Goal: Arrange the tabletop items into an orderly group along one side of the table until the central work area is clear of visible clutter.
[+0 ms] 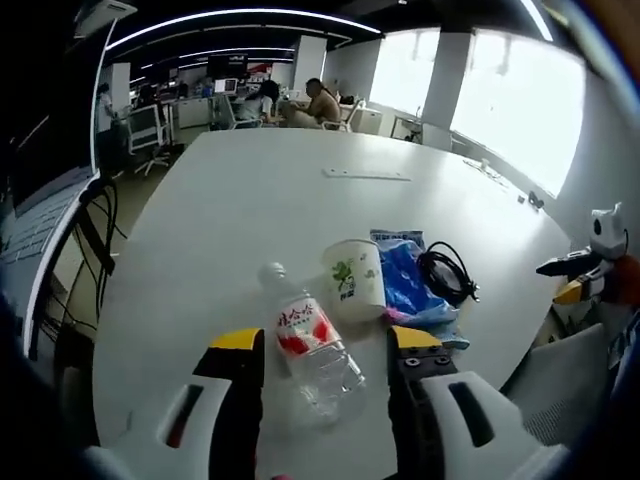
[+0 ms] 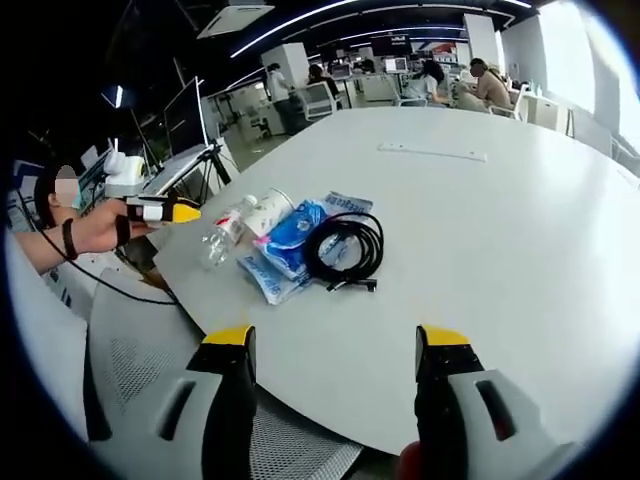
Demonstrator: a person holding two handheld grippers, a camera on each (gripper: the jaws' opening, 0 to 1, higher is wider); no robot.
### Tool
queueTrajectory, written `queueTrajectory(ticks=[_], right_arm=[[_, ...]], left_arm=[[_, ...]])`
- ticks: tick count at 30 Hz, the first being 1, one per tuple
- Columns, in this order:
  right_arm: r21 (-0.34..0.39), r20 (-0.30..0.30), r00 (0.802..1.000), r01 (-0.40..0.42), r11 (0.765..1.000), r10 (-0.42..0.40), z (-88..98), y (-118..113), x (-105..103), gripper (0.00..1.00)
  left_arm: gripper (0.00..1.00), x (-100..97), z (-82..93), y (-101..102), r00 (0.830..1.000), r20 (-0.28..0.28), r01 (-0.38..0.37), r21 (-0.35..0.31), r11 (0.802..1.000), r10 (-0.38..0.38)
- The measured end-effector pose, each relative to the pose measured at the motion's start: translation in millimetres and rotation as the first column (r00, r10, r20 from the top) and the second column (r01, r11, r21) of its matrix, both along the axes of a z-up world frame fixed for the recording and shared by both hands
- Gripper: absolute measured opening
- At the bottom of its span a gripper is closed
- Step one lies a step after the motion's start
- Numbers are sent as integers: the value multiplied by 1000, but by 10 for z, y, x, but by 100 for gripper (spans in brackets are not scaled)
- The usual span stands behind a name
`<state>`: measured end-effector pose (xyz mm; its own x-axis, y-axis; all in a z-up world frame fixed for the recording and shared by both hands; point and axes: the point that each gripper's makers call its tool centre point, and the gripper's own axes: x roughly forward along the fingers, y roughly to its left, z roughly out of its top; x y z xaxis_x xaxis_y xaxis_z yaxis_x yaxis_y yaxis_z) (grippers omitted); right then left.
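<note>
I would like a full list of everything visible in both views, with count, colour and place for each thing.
plastic bottle: one, clear with red label, lying on the table between the left jaws.
paper cup: one, white with green print, lying beside the bottle.
blue packet: one, blue, next to the cup.
cable: one, black, coiled, partly on the packet.
table: one, white, large.
flat strip: one, white, far on the table.
mesh chair: one, grey, at the table edge.
left hand-held gripper: one, white and black with yellow tips, open.
right hand-held gripper: one, same colours, open.
</note>
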<state>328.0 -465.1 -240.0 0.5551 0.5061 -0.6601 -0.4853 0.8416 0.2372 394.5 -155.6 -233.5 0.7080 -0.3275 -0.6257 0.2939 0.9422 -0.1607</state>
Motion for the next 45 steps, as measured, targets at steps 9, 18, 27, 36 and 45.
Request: queueTrajectory(ticks=[9, 18, 27, 36, 45], right_arm=[[-2, -13, 1000, 1, 1000, -1, -25, 3, -29, 64], [-7, -20, 1000, 8, 1000, -9, -36, -28, -24, 64], [-10, -28, 999, 25, 1000, -25, -59, -103, -83, 64], [-7, -35, 999, 25, 1000, -25, -88, -61, -95, 64], [-14, -34, 999, 21, 1000, -21, -82, -60, -53, 64]], left_arm=[[48, 117, -75, -49, 1000, -24, 14, 23, 1000, -14], [48, 221, -274, -33, 995, -94, -15, 50, 999, 19], [47, 255, -501, 4, 984, -172, -40, 94, 995, 56], [46, 362, -606, 25, 970, -229, -58, 107, 993, 82], [47, 445, -720, 48, 946, -297, -92, 133, 987, 128]])
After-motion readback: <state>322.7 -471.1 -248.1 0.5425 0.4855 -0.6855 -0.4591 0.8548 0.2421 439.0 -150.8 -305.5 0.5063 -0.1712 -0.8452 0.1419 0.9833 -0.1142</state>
